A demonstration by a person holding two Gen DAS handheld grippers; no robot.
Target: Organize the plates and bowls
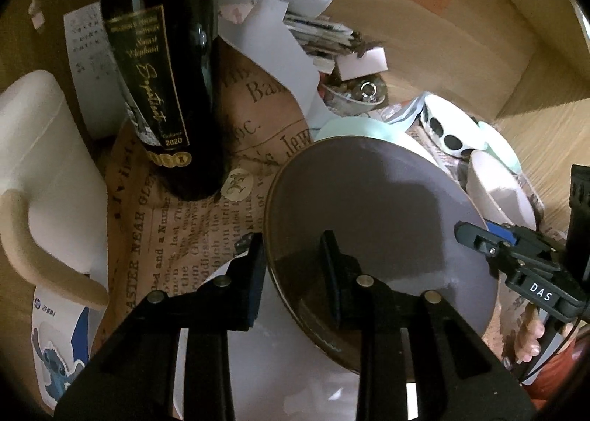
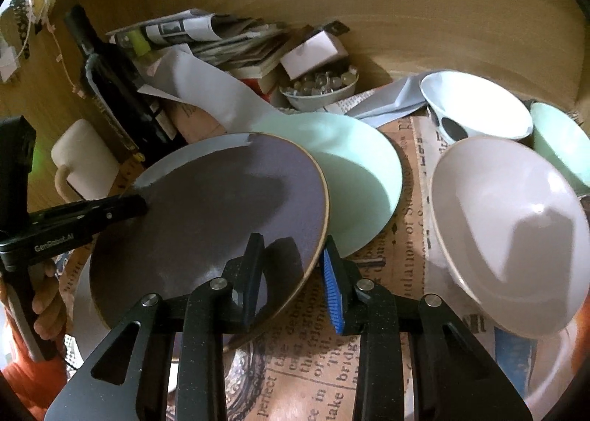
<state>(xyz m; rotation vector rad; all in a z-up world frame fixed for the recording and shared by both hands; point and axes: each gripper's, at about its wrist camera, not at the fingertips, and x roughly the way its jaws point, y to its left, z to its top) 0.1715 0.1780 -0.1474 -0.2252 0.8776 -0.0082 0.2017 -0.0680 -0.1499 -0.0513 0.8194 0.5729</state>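
A grey-purple plate (image 1: pixel 368 199) with a brown rim hangs tilted between both grippers. My left gripper (image 1: pixel 291 247) is shut on its left rim, one finger over the face and one outside the edge. My right gripper (image 2: pixel 293 247) is shut on the opposite rim, its blue pad under the edge; in the left wrist view that gripper (image 1: pixel 468 233) shows at the plate's right side. A mint plate (image 2: pixel 361 177) lies just behind the grey plate (image 2: pixel 206 207). To the right stand a pinkish-white bowl (image 2: pixel 509 229), a white bowl with black dots (image 2: pixel 475 107) and a mint bowl (image 2: pixel 560 141).
A dark wine bottle (image 1: pixel 162 70) and a white mug (image 1: pixel 48 181) stand at the left on a newspaper-print mat (image 1: pixel 184 236). Behind are stacked papers (image 2: pixel 221 37) and a small bowl of pins (image 2: pixel 317 89). A wooden wall (image 2: pixel 405 15) closes the back. A white plate (image 1: pixel 295 365) lies beneath.
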